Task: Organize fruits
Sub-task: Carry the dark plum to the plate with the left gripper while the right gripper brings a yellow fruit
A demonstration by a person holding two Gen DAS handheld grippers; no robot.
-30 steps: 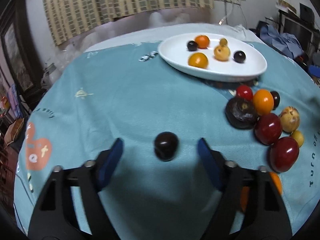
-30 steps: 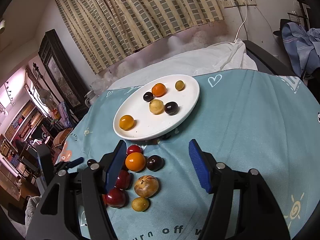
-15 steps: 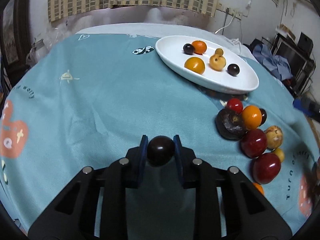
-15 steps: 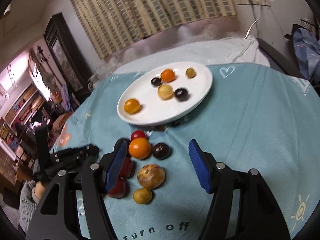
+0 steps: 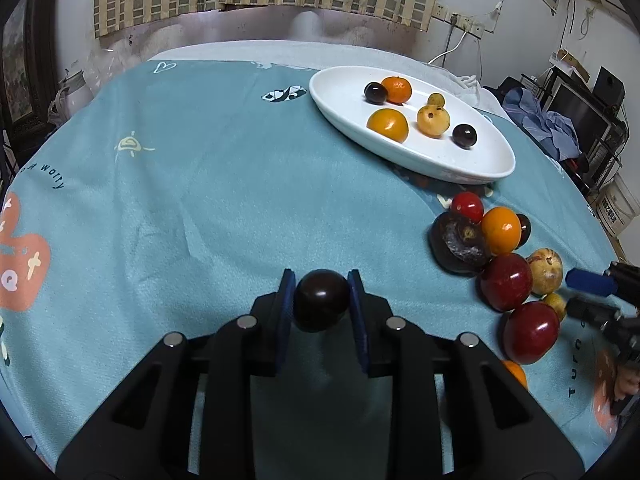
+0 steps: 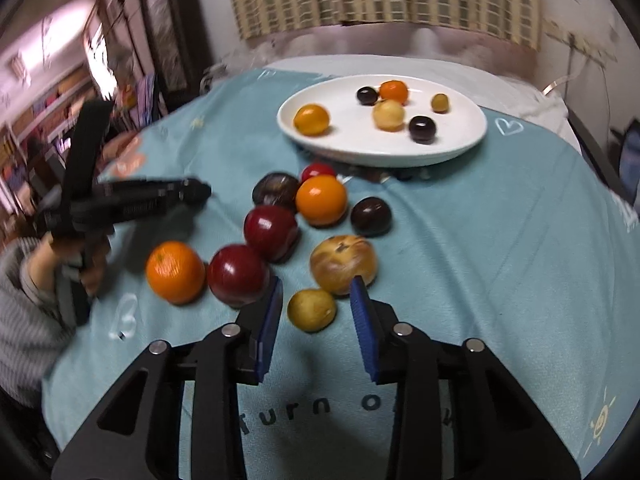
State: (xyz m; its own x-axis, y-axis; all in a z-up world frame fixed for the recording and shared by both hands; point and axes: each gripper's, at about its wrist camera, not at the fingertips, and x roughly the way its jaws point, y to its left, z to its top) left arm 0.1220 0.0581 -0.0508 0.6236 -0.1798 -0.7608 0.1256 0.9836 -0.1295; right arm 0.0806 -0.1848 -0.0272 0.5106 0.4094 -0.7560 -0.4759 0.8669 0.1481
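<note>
My left gripper point(image 5: 321, 298) is shut on a dark plum point(image 5: 321, 300) and holds it just above the teal cloth; it also shows in the right wrist view point(image 6: 192, 192). My right gripper point(image 6: 316, 306) is open, its blue pads either side of a small yellow fruit point(image 6: 312, 309) on the cloth, not touching it. A white oval plate point(image 5: 344, 100) at the far right holds several small fruits; it also shows in the right wrist view point(image 6: 348, 148). A pile of loose fruit point(image 5: 504, 280) lies on the cloth below the plate.
The teal tablecloth point(image 5: 180, 184) covers a round table. In the pile are red apples point(image 6: 272, 232), oranges point(image 6: 175, 272), a dark mangosteen point(image 6: 276, 190) and a tan fruit point(image 6: 343, 264). Clutter and a monitor point(image 5: 576, 108) stand off the table to the right.
My left gripper closed on the dark plum and lifted it slightly. My right gripper moved down and forward to the pile and narrowed around the small yellow fruit.
</note>
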